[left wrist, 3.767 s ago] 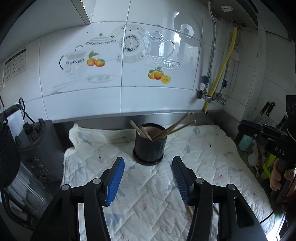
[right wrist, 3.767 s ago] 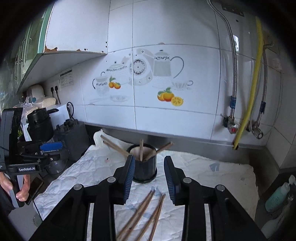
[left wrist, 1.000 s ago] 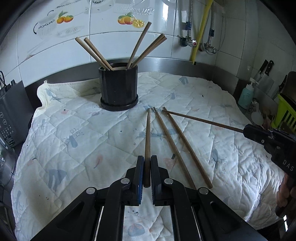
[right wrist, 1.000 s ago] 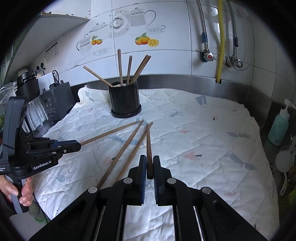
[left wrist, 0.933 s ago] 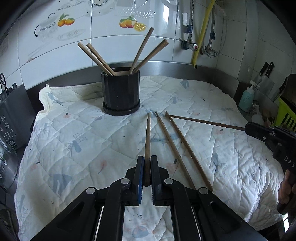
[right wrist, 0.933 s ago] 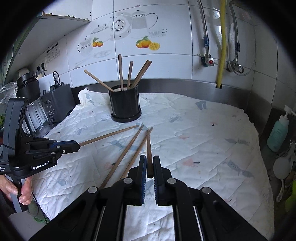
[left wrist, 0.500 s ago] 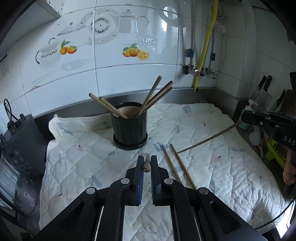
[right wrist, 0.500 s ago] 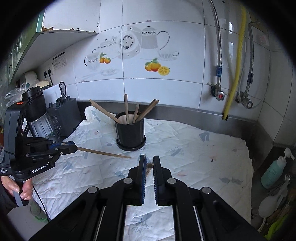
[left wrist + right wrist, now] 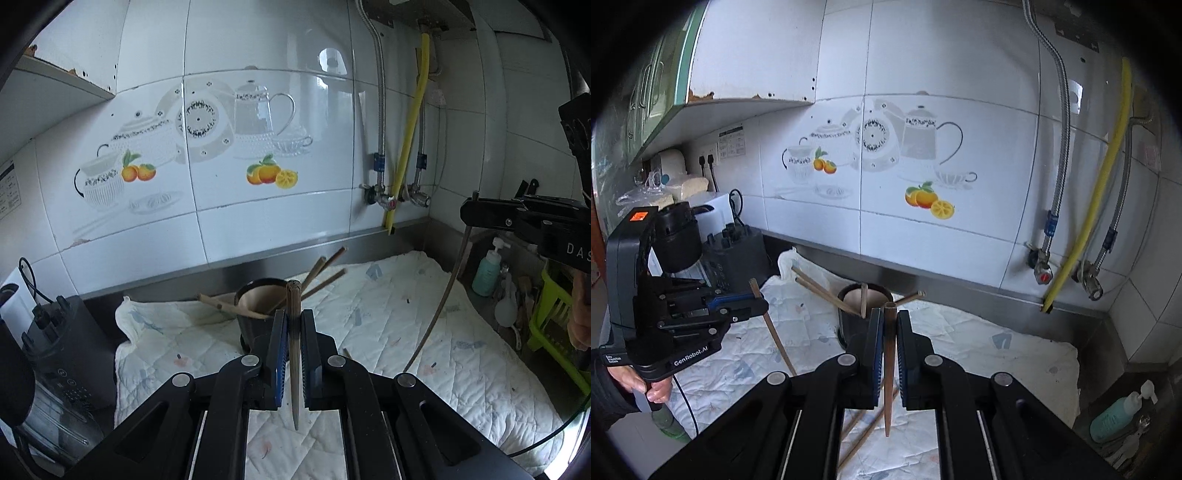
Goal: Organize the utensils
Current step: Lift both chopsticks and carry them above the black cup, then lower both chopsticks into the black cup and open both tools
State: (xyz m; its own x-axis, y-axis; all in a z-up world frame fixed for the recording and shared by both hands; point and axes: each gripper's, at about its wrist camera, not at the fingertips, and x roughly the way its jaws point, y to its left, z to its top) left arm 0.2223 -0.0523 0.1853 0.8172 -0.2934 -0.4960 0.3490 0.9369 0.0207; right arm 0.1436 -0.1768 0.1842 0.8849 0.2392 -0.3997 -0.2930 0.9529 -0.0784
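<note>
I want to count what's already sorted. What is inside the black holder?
The black holder has several wooden chopsticks leaning out over its rim. Its pale inner wall shows; the bottom and their lower ends are hidden.

Quilted cloth [image 9: 424, 332], soap bottle [image 9: 487, 269], blender [image 9: 731, 254].

The left gripper [image 9: 294, 345] is black, with blue ribbed pads [image 9: 280, 354] lining its jaws and silver screws at the linkage joints. Its body reads "GenRobot.AI" in white and carries an orange sticker. The right gripper [image 9: 887, 350] looks alike, lettered "DAS". Bare skin shows on the left hand [image 9: 646, 387], below a dark sleeve.
</note>
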